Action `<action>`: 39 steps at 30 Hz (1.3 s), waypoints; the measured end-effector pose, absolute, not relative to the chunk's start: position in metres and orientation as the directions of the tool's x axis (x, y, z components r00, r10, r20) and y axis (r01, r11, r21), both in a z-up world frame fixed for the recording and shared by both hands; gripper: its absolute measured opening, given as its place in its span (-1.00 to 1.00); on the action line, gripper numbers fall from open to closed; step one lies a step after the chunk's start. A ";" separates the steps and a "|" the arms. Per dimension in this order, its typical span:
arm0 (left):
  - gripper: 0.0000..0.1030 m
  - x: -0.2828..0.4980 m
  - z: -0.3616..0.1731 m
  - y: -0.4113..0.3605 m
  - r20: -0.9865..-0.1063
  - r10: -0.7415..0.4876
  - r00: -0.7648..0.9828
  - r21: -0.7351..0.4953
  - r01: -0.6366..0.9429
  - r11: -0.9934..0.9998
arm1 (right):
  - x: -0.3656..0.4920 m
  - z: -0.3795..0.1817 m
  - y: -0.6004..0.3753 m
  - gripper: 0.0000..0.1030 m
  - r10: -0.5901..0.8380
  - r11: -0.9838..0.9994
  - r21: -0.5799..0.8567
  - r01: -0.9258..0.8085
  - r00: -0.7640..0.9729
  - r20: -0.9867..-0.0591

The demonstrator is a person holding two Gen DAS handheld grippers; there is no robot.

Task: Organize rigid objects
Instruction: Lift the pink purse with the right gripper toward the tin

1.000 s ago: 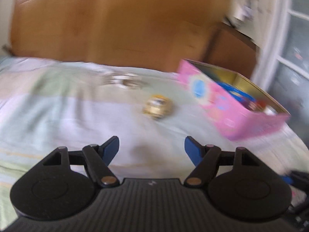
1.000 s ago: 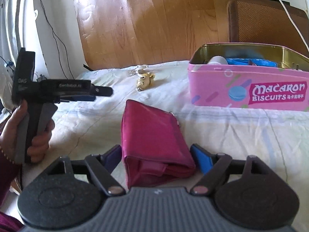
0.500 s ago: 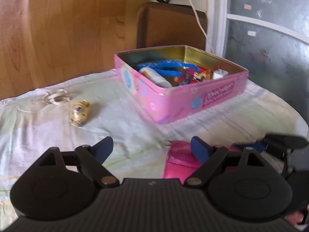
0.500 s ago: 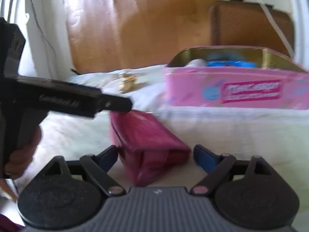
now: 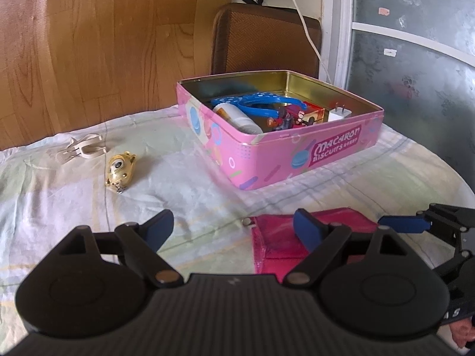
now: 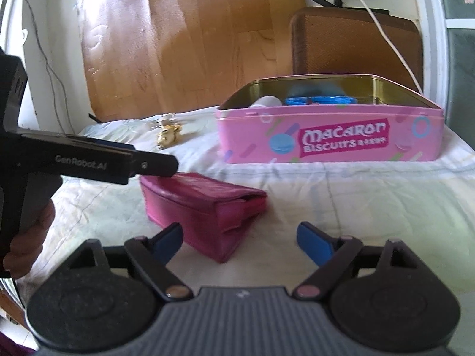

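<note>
A magenta wallet (image 6: 204,204) lies on the cloth-covered table, also in the left wrist view (image 5: 279,240). My right gripper (image 6: 240,240) is open, with the wallet's near corner just past its left finger. My left gripper (image 5: 234,228) is open and empty, its right finger over the wallet's left part. A pink Macaron Biscuits tin (image 5: 297,145) stands open behind, holding a blue item, a white bottle, a charger and small toys; it also shows in the right wrist view (image 6: 326,136). A gold toy (image 5: 120,170) and a cream clip (image 5: 83,148) lie at the left.
A brown chair back (image 5: 264,41) stands behind the tin, with a white cable (image 5: 308,35) hanging over it. A wooden board (image 5: 104,35) leans at the back. The table edge curves away at the right (image 5: 457,175). The left gripper's body (image 6: 89,163) crosses the right wrist view.
My left gripper has swung right from the gold toy toward the tin and wallet. My right gripper has pulled back and shifted right, so the wallet now sits left of its centre.
</note>
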State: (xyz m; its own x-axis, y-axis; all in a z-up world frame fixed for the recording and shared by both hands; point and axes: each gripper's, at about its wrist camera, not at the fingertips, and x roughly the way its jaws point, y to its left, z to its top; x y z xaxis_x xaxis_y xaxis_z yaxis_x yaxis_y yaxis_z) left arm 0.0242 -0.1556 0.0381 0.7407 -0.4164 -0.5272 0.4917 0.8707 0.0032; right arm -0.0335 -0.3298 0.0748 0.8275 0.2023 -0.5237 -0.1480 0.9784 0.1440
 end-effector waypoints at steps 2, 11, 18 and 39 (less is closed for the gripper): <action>0.75 0.024 0.039 -0.150 -0.521 -0.424 0.741 -0.012 0.490 0.872 | -0.034 0.075 -0.327 0.69 0.208 0.978 0.139 -0.158 0.829 -0.520; 0.81 0.027 0.037 -0.117 -0.493 -0.522 0.696 -0.124 0.538 0.834 | -0.035 0.078 -0.322 0.67 0.206 0.978 0.136 -0.158 0.833 -0.514; 0.81 0.021 0.030 -0.125 -0.498 -0.585 0.640 -0.136 0.609 0.782 | -0.034 0.078 -0.314 0.65 0.225 0.974 0.130 -0.184 0.828 -0.514; 0.83 0.009 0.043 -0.058 -0.439 -0.579 0.687 -0.242 0.530 0.813 | -0.080 0.093 -0.326 1.00 0.209 0.977 0.121 -0.174 0.876 -0.435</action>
State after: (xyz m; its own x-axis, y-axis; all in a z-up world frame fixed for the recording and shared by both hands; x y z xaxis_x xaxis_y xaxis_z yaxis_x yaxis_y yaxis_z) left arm 0.0090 -0.0575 0.0427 0.6872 -0.5786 -0.4393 0.5295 0.8129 -0.2425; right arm -0.0802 -0.3265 0.0934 0.8756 0.2093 -0.4353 -0.1736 0.9774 0.1208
